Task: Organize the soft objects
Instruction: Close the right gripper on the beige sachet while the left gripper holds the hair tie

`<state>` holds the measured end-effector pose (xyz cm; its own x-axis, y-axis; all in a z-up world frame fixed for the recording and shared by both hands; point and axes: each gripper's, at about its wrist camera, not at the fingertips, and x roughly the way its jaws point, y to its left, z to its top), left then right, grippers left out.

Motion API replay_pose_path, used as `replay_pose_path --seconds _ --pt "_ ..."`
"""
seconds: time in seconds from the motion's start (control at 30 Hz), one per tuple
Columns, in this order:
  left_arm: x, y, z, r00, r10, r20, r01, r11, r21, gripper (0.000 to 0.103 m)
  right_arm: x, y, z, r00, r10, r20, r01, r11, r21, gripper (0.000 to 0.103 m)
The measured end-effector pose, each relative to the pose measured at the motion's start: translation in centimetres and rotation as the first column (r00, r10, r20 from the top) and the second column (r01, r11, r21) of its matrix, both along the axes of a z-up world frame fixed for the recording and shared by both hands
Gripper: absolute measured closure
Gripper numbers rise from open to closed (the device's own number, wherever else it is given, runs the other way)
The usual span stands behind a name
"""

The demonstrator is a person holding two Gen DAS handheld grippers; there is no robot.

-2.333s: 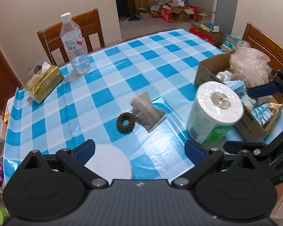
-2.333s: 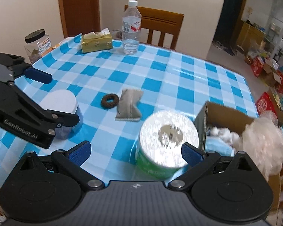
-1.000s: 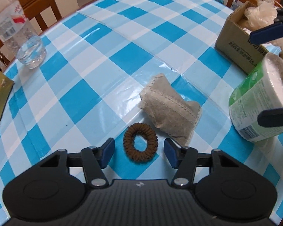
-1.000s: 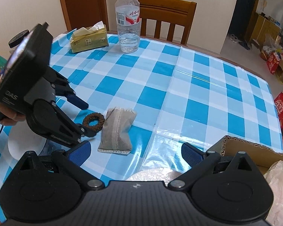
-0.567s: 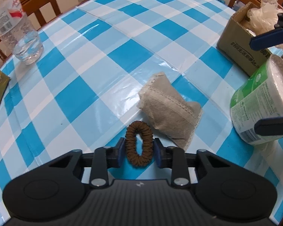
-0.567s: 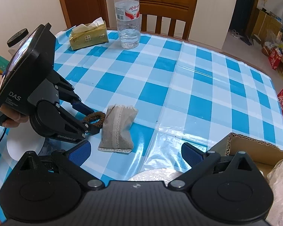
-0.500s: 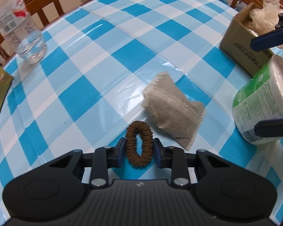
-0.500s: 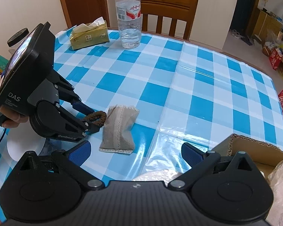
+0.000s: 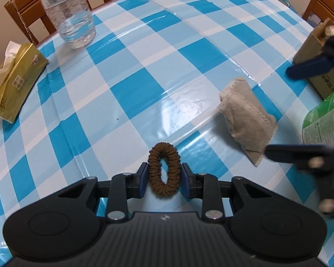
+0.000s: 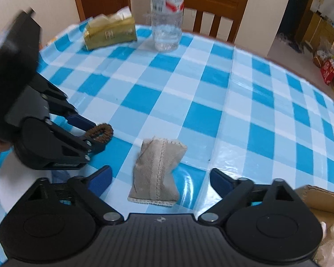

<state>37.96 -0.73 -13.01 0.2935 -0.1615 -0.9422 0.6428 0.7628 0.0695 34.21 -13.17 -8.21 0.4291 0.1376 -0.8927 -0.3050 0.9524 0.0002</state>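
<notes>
My left gripper [image 9: 164,175] is shut on a brown hair scrunchie [image 9: 164,169] and holds it squeezed into an oval, lifted above the blue checked tablecloth; the scrunchie also shows in the right wrist view [image 10: 101,132]. A grey fabric pouch [image 10: 158,171] lies flat on the cloth, between the open fingers of my right gripper [image 10: 160,179]. The pouch also shows in the left wrist view [image 9: 247,118], with the right gripper [image 9: 305,111] open around its right side.
A cardboard box [image 9: 318,66] and a green-wrapped paper roll [image 9: 325,118] stand at the right. A water bottle [image 10: 167,15], a gold tissue pack [image 10: 109,32] and wooden chairs [image 10: 213,11] are at the far edge. A white lid [image 10: 9,187] sits at left.
My left gripper closed on the scrunchie and lifted it, shifting left. My right gripper moved forward and down until its open fingers straddle the pouch.
</notes>
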Motion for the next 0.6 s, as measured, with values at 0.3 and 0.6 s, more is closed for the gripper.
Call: replay_pose_path --seconds 0.3,0.6 --pt "0.2 0.6 -0.1 1.000 0.017 -0.005 -0.017 1.000 -0.021 0.074 2.4 1.6 -3.3 0.995 -0.028 -0.093 0.022 0.998 -0.062 0.018" --pt "0.3 0.6 -0.1 1.000 0.017 -0.009 -0.017 0.999 -0.028 0.074 3.8 2.3 -4.7 0.987 -0.042 -0.157 0.026 0.995 -0.101 0.032"
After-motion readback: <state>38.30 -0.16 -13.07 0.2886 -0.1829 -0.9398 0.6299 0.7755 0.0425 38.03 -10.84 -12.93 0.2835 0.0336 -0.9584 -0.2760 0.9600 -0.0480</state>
